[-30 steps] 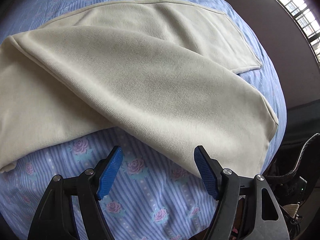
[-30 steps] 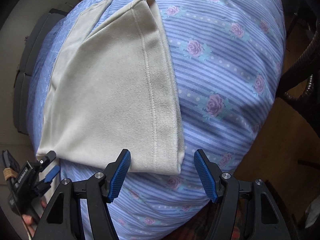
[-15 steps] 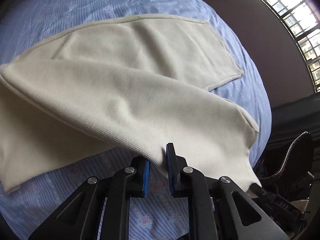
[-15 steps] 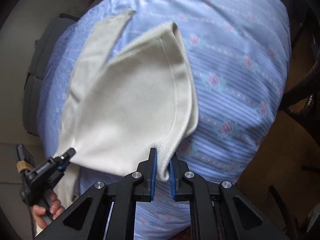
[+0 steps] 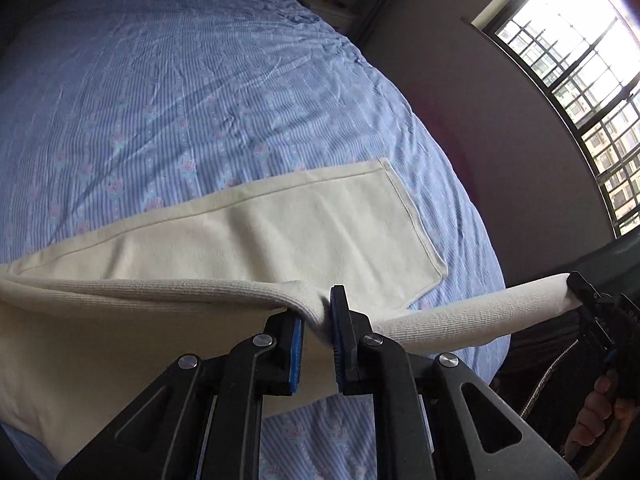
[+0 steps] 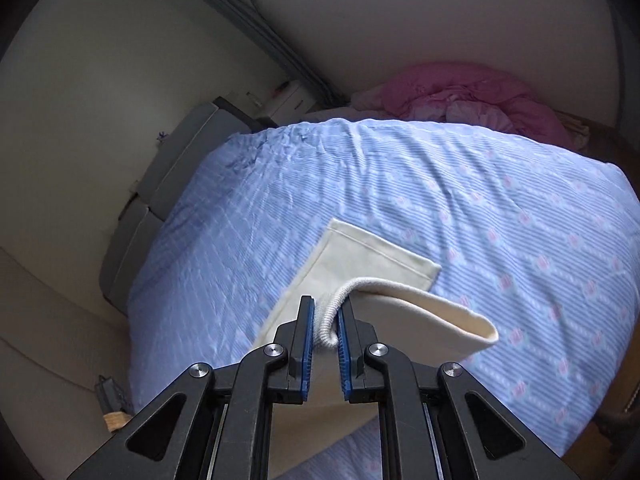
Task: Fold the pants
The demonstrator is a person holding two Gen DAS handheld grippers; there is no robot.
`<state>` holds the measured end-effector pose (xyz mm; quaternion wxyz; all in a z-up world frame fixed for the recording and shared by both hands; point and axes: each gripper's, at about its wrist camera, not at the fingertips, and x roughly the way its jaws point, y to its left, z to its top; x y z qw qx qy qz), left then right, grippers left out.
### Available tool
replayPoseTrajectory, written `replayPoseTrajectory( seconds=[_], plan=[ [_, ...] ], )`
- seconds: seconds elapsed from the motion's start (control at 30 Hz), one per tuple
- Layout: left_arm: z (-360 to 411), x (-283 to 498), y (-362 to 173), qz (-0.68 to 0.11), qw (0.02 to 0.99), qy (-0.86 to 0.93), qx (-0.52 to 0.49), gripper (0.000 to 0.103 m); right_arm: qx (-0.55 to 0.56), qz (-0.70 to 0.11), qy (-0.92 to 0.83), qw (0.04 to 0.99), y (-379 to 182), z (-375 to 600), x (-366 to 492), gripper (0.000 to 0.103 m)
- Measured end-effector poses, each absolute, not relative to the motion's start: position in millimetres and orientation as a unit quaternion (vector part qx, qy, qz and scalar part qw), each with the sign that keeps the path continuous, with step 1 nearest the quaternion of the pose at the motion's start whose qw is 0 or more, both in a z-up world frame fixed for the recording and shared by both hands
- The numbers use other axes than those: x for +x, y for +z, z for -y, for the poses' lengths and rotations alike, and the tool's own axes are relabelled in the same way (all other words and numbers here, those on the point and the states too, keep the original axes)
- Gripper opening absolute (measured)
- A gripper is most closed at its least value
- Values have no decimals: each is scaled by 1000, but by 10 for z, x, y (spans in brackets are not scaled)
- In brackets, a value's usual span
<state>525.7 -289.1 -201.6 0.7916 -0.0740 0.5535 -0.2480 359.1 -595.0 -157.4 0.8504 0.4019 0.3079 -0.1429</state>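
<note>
Pants [image 5: 248, 240] are held off the blue bedsheet [image 5: 180, 80] at the near edge; the left gripper [image 5: 318, 326] is clamped on the upper leg's fold, the right gripper [image 6: 325, 330] on its ribbed hem; the lower leg lies flat beyond. Judged mid-fold; next, the raised leg must be carried across and laid square.

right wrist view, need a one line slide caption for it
Right gripper shut on the ribbed hem of cream pants, lifting one leg above the other on a blue floral bedsheet.
</note>
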Motion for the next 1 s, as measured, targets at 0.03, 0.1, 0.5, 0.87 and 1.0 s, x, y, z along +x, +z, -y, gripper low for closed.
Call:
replayPoseTrajectory(
  seconds=[0.03,0.1,0.5,0.87,1.0],
  plan=[
    [2938,5346,-2045,-558,791,-242,-74,14,402,-312,-139,849,-1604,6008,3700,12],
    [2998,5491,-2101,-561,793,-227,-70,14,404,-323,-128,846,-1681,6146,3978,12],
    [3193,6359,-2592,-594,787,-139,-96,14,382,-406,-70,828,-2269,6605,5629,12],
    [3299,6856,-3130,-641,757,-87,-92,17,342,-480,-60,806,-3078,6709,6603,12],
    [3396,6924,-3156,-660,745,-67,-78,27,352,-497,-88,789,-3210,6801,6634,16]
  ],
)
